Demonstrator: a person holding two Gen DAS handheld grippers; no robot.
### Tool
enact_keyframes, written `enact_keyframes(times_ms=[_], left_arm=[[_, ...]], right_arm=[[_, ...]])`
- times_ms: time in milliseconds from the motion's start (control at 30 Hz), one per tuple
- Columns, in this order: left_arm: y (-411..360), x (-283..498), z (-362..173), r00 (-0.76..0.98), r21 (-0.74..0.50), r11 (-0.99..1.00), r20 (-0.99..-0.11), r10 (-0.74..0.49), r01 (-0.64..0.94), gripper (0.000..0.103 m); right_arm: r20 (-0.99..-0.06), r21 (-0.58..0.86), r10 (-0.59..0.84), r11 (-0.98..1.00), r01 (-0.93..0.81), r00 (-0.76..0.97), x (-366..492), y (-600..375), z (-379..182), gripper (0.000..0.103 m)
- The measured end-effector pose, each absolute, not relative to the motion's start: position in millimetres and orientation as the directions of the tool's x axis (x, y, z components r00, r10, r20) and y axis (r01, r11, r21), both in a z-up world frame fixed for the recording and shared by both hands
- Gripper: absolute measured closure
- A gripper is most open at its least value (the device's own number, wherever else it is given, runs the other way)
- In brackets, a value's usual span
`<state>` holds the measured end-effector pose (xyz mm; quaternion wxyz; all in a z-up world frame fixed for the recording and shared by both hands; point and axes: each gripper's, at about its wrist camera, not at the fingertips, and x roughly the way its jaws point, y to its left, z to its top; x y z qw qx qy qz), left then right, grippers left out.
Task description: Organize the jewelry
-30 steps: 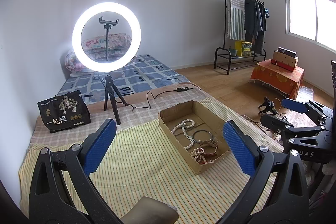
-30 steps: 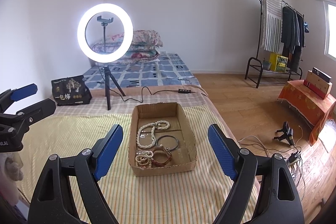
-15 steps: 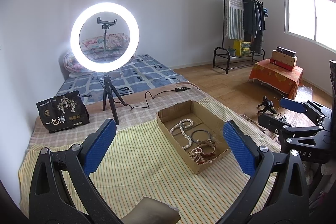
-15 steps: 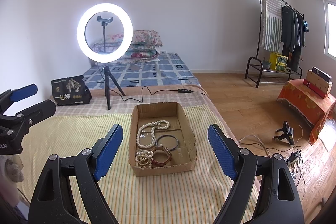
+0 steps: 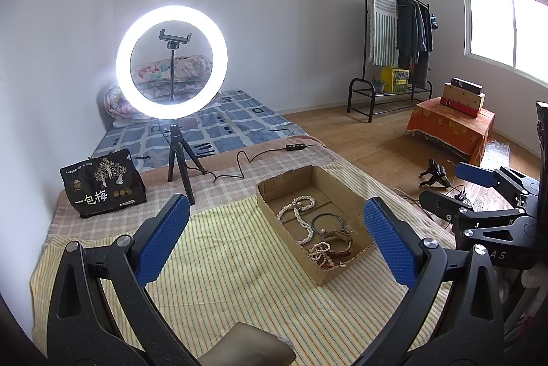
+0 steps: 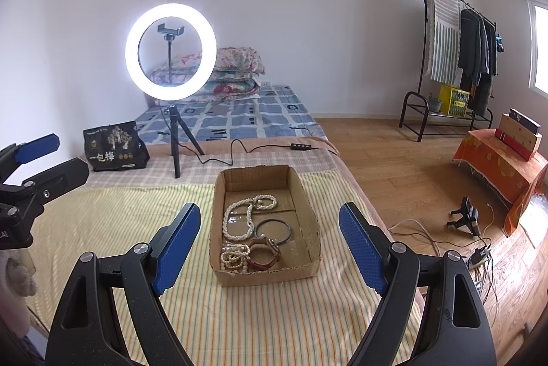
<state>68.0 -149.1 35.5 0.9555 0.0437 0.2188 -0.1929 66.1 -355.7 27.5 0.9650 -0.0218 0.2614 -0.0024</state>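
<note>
box [image 6: 265, 181] on striped cloth [image 6: 113, 222] of bed, long axis running away from right gripper [image 6: 270, 242]. inside: long pearl strand [image 6: 236, 218] at far-middle, dark bangle [image 6: 273, 230] to its right, watch [image 6: 263, 254] and bead cluster [image 6: 234, 258] at near end. right gripper spread wide, empty, directly in line with box, near end just ahead. left gripper [image 5: 274, 242] spread wide, empty, box ahead and right of its centre [image 5: 311, 174]. judged: right gripper nearer, better aligned. versus earlier frames: both grippers equally spread; left view shifted slightly, box sitting a little more to the left; jewelry unmoved.
</note>
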Motion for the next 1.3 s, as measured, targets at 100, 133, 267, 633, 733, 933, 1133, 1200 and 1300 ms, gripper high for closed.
enact_keyframes(times_ms=[100,133,267,633,733,933,1133,1200,1300], left_arm=[[-149.8,67.5,35.8,0.829,-0.003,0.921,-0.436,-0.352,0.389,0.0],[-150.4,67.2,35.7,0.829,-0.002,0.921,-0.435,-0.352,0.39,0.0],[-150.5,67.4,35.6,0.829,-0.003,0.921,-0.435,-0.351,0.389,0.0],[-150.0,68.2,35.2,0.829,-0.003,0.921,-0.435,-0.352,0.389,0.0],[-149.8,68.3,35.3,0.83,-0.001,0.921,-0.433,-0.351,0.389,0.0],[-153.8,66.6,35.2,0.831,-0.006,0.923,-0.435,-0.348,0.384,0.0],[-156.9,65.1,34.4,0.828,-0.008,0.924,-0.441,-0.347,0.383,0.0],[-154.8,66.9,33.9,0.83,-0.002,0.926,-0.443,-0.339,0.377,0.0],[-153.3,68.6,32.0,0.832,-0.003,0.928,-0.443,-0.335,0.372,0.0]], right_arm=[[-0.505,-0.043,-0.017,0.999,-0.006,0.863,66.4,-355.6,27.3,0.02],[-0.505,-0.044,-0.017,0.999,-0.006,0.863,66.5,-355.6,27.3,0.02],[-0.504,-0.043,-0.016,0.999,-0.007,0.864,66.4,-355.5,27.8,0.02],[-0.506,-0.045,-0.017,0.999,-0.006,0.862,65.7,-355.2,26.6,0.02],[-0.507,-0.046,-0.017,0.999,-0.008,0.862,65.1,-355.3,26.1,0.02],[-0.511,-0.05,-0.016,0.999,-0.011,0.859,63.2,-356.0,23.7,0.02],[-0.516,-0.057,-0.014,0.998,-0.018,0.856,63.7,-356.3,23.2,0.02],[-0.517,-0.056,-0.013,0.998,-0.018,0.856,63.5,-356.2,23.1,0.02],[-0.517,-0.057,-0.014,0.998,-0.018,0.856,63.5,-356.4,23.0,0.02]])
